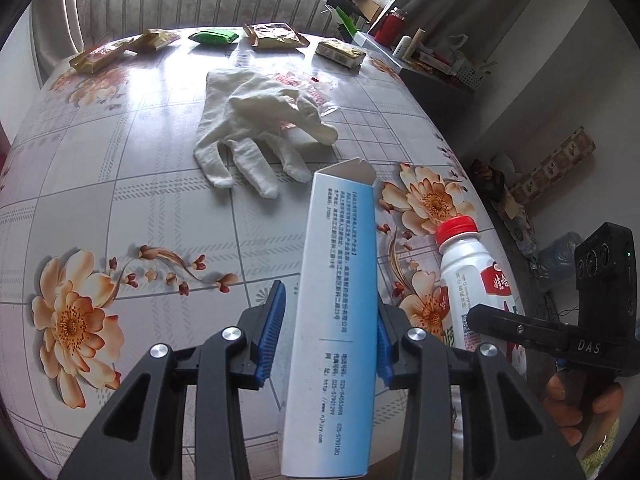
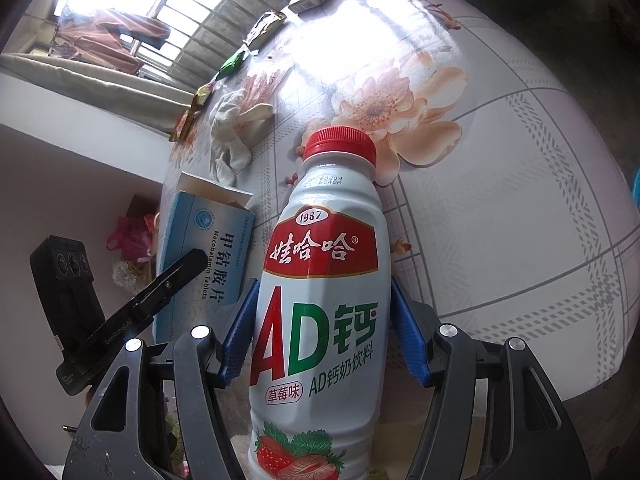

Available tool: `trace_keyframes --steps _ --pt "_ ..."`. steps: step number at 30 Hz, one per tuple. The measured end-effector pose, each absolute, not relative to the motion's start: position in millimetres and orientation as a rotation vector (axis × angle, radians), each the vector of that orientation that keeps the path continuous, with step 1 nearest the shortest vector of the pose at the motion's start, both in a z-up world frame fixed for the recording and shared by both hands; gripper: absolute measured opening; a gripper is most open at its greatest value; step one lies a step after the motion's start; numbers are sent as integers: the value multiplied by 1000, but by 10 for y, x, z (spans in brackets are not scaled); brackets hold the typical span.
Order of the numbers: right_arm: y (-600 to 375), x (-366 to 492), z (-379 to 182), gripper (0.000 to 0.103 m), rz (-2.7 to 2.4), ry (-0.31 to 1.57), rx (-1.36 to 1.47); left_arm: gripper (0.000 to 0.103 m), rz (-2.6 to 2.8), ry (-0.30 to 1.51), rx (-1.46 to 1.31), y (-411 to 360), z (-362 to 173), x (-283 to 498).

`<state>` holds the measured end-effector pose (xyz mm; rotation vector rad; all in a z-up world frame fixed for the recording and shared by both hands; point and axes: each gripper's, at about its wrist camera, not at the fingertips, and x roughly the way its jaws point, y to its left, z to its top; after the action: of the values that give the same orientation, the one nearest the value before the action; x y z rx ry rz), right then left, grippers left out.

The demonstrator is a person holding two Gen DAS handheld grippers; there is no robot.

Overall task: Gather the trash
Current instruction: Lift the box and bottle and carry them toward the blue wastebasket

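You are mid-collection with both pieces lifted off the floral counter [image 1: 160, 208]: your left gripper [image 1: 330, 340] loosely brackets the blue-and-white cardboard tablet box [image 1: 340, 300], your right gripper [image 2: 320, 336] clamps the white red-capped plastic drink bottle [image 2: 320, 280], so next carry both to a bin, none visible here.

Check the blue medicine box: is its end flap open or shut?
Open. The blue medicine box shows its end flap lifted, exposing the pale inside.
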<state>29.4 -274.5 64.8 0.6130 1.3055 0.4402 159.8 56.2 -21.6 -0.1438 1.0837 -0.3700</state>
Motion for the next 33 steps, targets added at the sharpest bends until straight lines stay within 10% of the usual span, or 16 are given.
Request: trace_keyframes --steps 33 --pt "-2783 273 767 56 431 1222 646 31 -317 939 20 285 -49 1238"
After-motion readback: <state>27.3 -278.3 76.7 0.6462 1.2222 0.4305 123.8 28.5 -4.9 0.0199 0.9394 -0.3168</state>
